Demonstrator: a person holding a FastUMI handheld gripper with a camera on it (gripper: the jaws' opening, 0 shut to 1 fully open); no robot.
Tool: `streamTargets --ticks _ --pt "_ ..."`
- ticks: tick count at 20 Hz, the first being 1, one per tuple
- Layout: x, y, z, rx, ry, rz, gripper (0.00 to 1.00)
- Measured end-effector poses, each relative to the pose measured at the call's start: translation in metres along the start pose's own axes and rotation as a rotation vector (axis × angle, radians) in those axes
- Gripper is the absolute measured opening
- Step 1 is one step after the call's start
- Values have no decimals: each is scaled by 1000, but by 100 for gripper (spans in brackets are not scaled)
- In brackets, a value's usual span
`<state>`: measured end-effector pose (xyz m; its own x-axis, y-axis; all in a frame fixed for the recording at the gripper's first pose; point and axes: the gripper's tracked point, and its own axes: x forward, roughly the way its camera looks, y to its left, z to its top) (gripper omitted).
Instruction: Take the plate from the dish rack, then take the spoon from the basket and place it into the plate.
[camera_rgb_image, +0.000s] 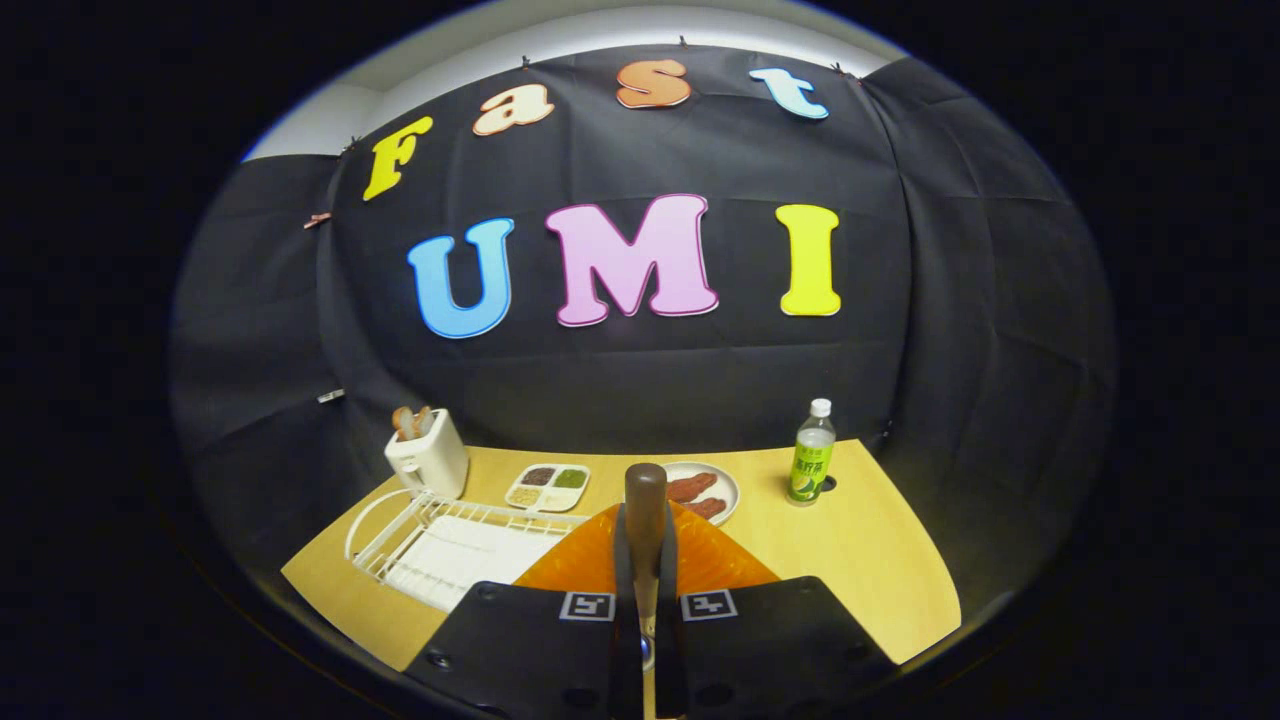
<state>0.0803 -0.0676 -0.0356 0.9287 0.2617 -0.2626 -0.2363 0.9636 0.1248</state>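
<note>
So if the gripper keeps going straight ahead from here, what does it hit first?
Likely the orange plate just beyond the spoon the gripper is shut on; farther on sits the white plate. Depth is uncertain.

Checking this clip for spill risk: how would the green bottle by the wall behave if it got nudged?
The bottle stands tall and narrow on the table, so it probably tips easily. Being round, it would likely roll after falling. The tongs hold a spoon well short of it.

The claw (646, 590) is hovering level above the bench, facing the far wall, its two fingers (622, 560) pressing nearly together on a slim brown-handled spoon (645, 505) (handle end sticking up and forward between them).
</note>
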Motion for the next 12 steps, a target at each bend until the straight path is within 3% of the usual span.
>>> streamTargets --ticks 7,12 --pt "-34 101 -94 78 126 118 9" --pt "-36 135 -159 168 218 153 9"
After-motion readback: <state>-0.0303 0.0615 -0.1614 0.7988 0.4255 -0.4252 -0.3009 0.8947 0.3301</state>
